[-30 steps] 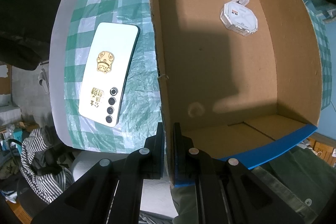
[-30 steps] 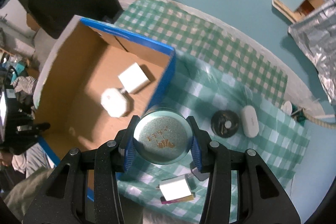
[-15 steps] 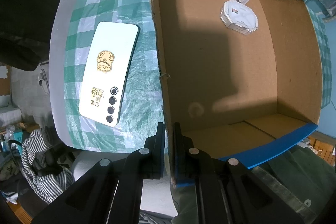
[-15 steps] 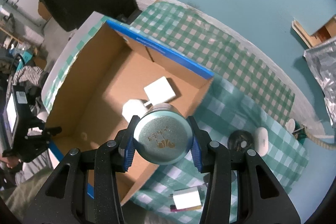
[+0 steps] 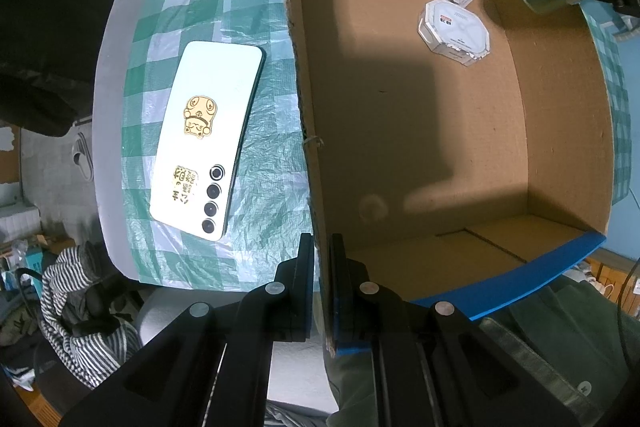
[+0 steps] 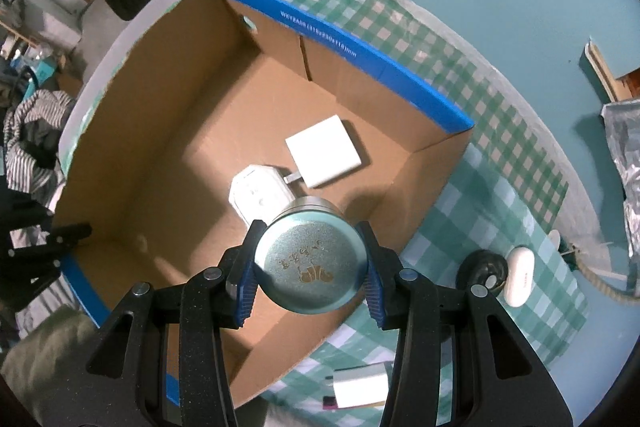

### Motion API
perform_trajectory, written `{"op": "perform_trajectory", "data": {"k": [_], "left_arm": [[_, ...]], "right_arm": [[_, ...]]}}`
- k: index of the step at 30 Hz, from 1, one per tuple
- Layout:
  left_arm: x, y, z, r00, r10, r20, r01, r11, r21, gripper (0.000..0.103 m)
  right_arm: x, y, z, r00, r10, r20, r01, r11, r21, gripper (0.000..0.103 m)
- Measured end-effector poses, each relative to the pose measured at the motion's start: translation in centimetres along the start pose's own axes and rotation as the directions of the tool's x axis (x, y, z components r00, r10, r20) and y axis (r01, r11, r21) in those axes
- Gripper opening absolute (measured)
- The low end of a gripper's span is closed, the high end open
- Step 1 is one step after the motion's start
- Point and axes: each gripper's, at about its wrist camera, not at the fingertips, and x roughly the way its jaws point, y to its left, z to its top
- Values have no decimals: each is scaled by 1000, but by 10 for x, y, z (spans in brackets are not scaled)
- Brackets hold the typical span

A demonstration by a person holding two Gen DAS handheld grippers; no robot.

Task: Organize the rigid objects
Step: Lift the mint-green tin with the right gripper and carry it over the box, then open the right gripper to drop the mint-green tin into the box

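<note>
I'm seeing dim, bluish indoor light in both views. A broad, hard-edged shadow is lying across the floor of the box (image 5: 420,147), its far corner staying brighter. The tin (image 6: 311,267) is catching a soft sheen on its lid. Fisheye bending is curving the box's walls, and black vignetting is ringing each frame. Focus is holding crisp near the box.

You see the teal round tin (image 6: 311,266), lid up, over the open cardboard box (image 6: 168,131); a white charger (image 6: 323,151) and an octagonal case (image 5: 454,31) lie touching inside.
</note>
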Motion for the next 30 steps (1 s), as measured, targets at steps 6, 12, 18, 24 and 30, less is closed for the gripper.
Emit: {"op": "perform_trajectory", "data": {"k": [6, 12, 18, 24, 30], "left_arm": [[0, 0, 0, 1000, -2, 0, 2, 1000, 2, 7], [1, 0, 1, 1000, -3, -3, 3, 1000, 9, 7], [1, 0, 1, 1000, -3, -4, 3, 1000, 10, 7], [2, 0, 2, 1000, -1, -8, 1, 1000, 13, 7], [2, -1, 3, 1000, 0, -12, 0, 1000, 12, 7]], "right_arm": [[8, 0, 0, 1000, -12, -13, 12, 1000, 5, 44], [16, -1, -1, 999, -23, -38, 23, 1000, 14, 44], [19, 3, -3, 999, -35, -30, 35, 999, 11, 45], [16, -1, -5, 1000, -2, -8, 2, 999, 32, 49], [1, -5, -6, 999, 19, 38, -21, 998, 59, 63]]}}
